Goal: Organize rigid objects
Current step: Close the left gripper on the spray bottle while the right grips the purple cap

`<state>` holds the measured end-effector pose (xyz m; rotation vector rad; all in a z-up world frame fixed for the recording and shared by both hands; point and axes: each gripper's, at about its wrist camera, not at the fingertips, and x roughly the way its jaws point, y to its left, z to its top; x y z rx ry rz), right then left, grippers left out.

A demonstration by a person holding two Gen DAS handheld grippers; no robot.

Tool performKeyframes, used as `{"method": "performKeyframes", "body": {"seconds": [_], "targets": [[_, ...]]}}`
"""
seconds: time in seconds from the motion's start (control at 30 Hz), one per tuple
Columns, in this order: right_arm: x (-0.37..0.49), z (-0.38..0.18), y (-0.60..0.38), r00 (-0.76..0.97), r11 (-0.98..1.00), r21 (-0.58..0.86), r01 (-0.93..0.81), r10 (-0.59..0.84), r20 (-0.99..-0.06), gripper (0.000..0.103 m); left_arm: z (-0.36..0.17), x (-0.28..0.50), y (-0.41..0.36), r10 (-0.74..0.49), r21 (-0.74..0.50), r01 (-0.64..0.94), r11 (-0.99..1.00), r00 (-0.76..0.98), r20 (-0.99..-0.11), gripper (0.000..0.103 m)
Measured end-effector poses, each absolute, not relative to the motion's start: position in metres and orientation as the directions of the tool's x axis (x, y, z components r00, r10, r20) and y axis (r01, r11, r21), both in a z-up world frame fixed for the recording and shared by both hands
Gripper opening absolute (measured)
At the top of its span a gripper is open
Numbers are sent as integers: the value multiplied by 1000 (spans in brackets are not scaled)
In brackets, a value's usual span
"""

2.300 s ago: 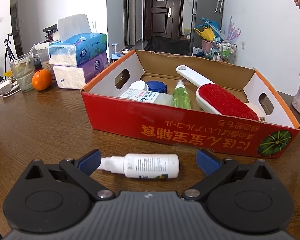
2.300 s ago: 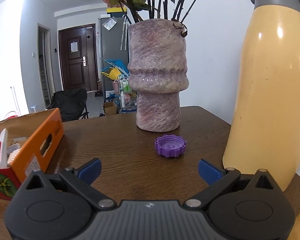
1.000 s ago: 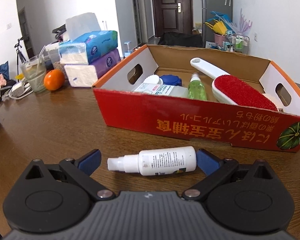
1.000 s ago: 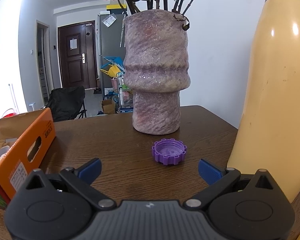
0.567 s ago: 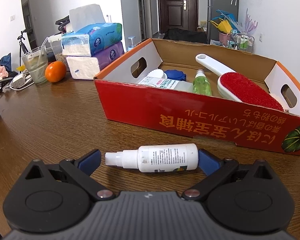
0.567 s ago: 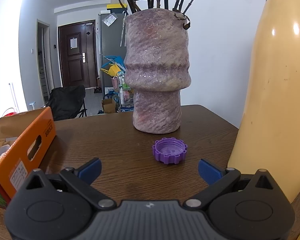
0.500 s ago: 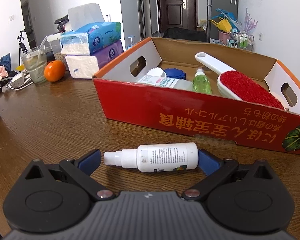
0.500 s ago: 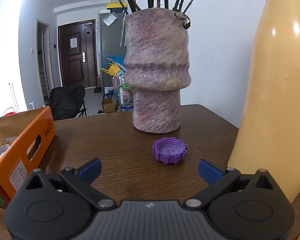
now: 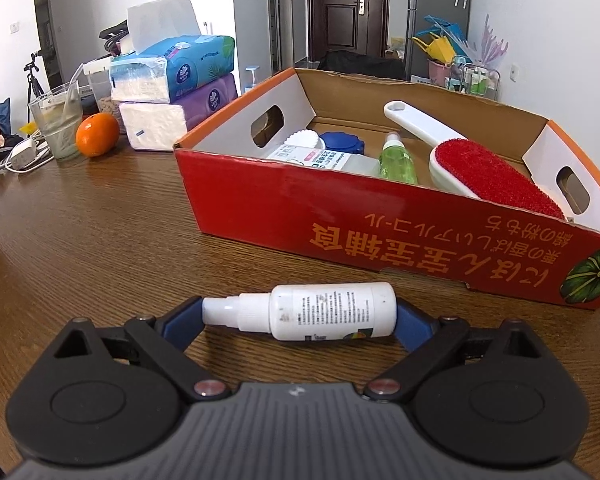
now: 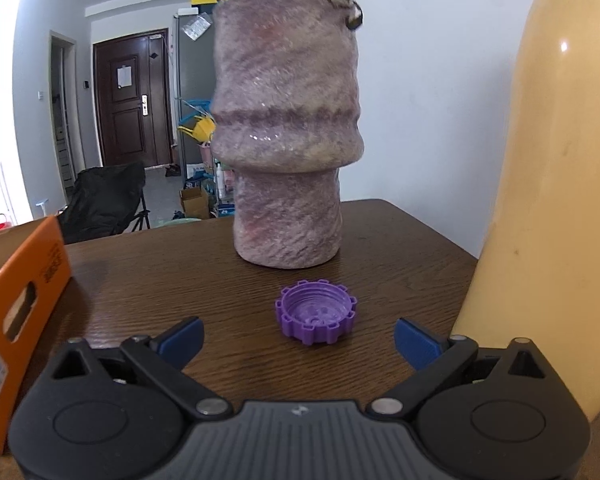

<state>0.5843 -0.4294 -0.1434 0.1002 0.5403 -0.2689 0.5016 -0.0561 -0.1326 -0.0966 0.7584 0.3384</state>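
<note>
White spray bottle (image 9: 324,312) lies on its side between the closing left gripper (image 9: 300,318) pads — both ends touching; purple cap (image 10: 316,316) sits just ahead of the spread, closing right gripper (image 10: 298,334).

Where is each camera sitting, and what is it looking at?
Left wrist view: rides on the left gripper, looking down at a white spray bottle between its closing jaws, red cardboard box behind.
Right wrist view: rides on the right gripper, facing a purple ridged cap and purple stone vase; jaws closing.
Both show the brown wooden table and the box.
</note>
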Motion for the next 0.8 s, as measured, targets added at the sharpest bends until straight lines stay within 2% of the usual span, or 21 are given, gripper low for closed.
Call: {"method": "performKeyframes", "body": {"seconds": [0.23,0.4,0.53,0.67,0.8], "targets": [[605,-147,-435,813,954,31,299,-237,-532,99,-133,502,-56,265,32,-337,941,675,-688,98],[618,-149,-438,797,951,37,307,-235,-557,94,-133,501,-55,263,26,-339,940,676,-688,98],[627,-151,-443,783,947,44,318,-236,-575,88,-133,502,-54,263,25,-340,940,676,-688,98],[638,-157,-452,755,942,67,330,-220,-618,78,-133,502,-54,262,23,-340,940,677,-688,98],[640,-157,-455,756,938,76,338,-222,-616,72,-133,502,-54,263,25,-340,940,676,-688,98]]}}
